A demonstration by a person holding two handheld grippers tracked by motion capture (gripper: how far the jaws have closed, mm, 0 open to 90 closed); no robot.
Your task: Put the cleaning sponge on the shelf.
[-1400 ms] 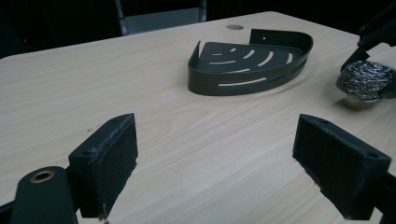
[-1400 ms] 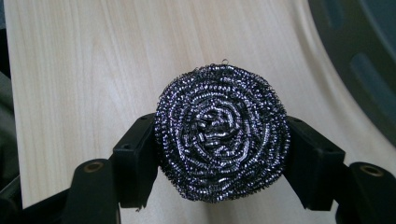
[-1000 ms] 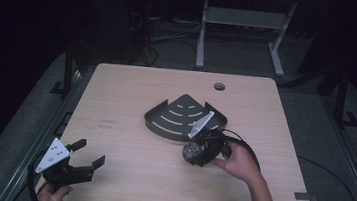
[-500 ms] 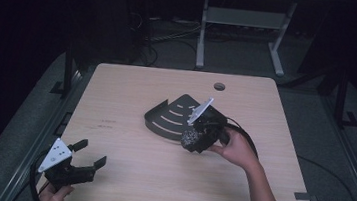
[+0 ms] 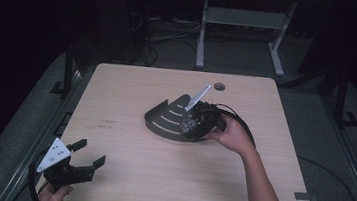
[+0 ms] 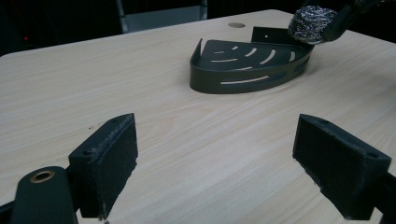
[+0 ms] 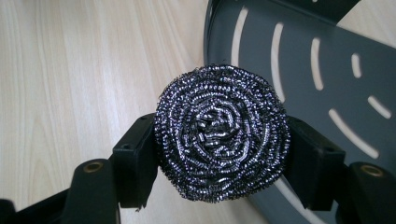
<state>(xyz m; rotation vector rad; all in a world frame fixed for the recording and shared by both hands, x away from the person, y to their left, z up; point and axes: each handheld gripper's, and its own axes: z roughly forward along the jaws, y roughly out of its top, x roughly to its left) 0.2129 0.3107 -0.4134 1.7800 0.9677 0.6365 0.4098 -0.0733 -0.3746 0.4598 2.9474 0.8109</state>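
- Scourer (image 7: 221, 133), a round coil of steel wool, is sitting squeezed between the two black fingers (image 7: 135, 161) of the right gripper (image 5: 195, 124), one pad pressing on each side of the coil.
- Seen in the right gripper view, the coil is facing the camera flat-on, filling the gap from pad to pad and bulging above and below them.
- The scourer is hanging over the curved front rim of the corner basket (image 7: 327, 70); whether it is touching the basket cannot be told.
- In the high view, the right hand (image 5: 231, 133) is holding the right gripper at the near right edge of the basket (image 5: 164, 121), near the middle of the table (image 5: 132, 90).
- The basket, a dark metal quarter-round tray with slots in its floor and low walls, is resting flat on the table.
- The left gripper (image 5: 82, 158) is resting at the near left corner of the table, well apart from the basket, with the left hand (image 5: 53, 195) behind it.
- In the left gripper view, its fingers (image 6: 105, 163) are standing wide apart with nothing but bare table (image 6: 93, 84) between them; the basket (image 6: 247, 65) and the scourer (image 6: 310, 23) are lying farther off.
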